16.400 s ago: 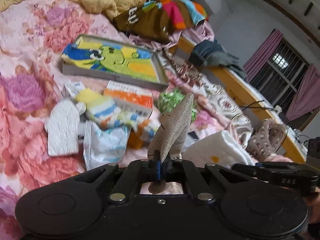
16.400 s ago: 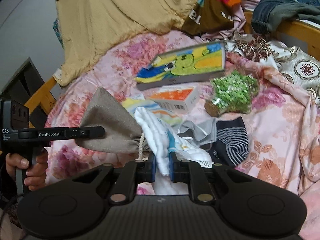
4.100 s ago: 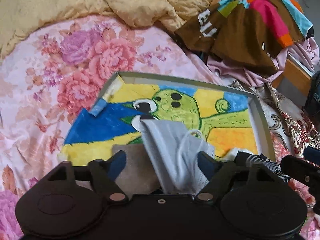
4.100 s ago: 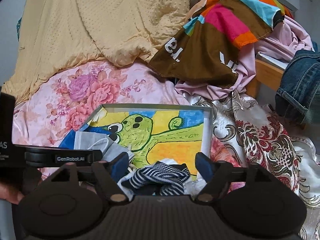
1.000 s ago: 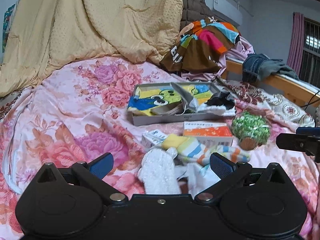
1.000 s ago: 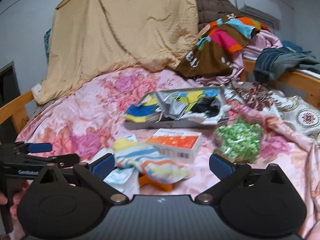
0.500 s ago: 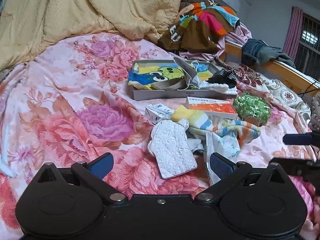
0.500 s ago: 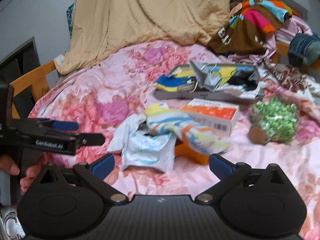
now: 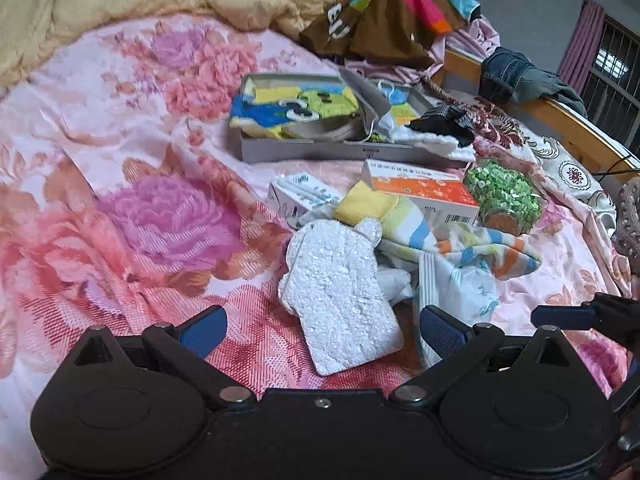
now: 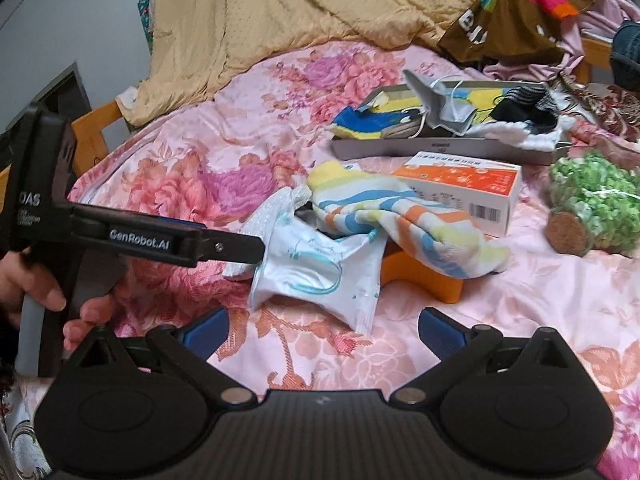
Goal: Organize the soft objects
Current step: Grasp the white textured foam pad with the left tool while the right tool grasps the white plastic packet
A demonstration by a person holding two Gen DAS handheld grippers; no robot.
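Left wrist view showed our left tool (image 9: 323, 326) spread wide and empty, its blue-padded fingers (image 9: 203, 326) low over the bed's floral sheet (image 9: 120, 208), a glossy pink fabric woven with large roses. Between the fingers lay a flat white foam piece (image 9: 338, 294), pebbly in texture, with a rounded tab at its far end. Just beyond it we saw a soft striped sock (image 9: 424, 232) in yellow, blue and orange, draped over a crinkled white child's mask (image 9: 460, 284) with fine stripes. An orange and white carton (image 9: 424, 194) sat behind the sock, and a round jar of green paper stars (image 9: 504, 196) with a cork stopper lay beside it. Farther back stood the shallow grey tray (image 9: 320, 150), lined with a bright cartoon print; it held a grey face mask (image 9: 368, 100), a dark striped sock (image 9: 448, 118) and a fluffy white cloth (image 9: 432, 140) spilling over its near right corner.

Right wrist view showed our right tool (image 10: 322, 326) likewise wide apart with nothing in it, levelled just above the sheet and pointing at the child's mask. Our left hand (image 10: 44, 300) gripped its tool's handle at the left, that tool reaching sideways with its tip at the white pieces beside the mask; whether it touched them we could not tell. A rumpled yellow quilt (image 10: 300, 12) rose behind.
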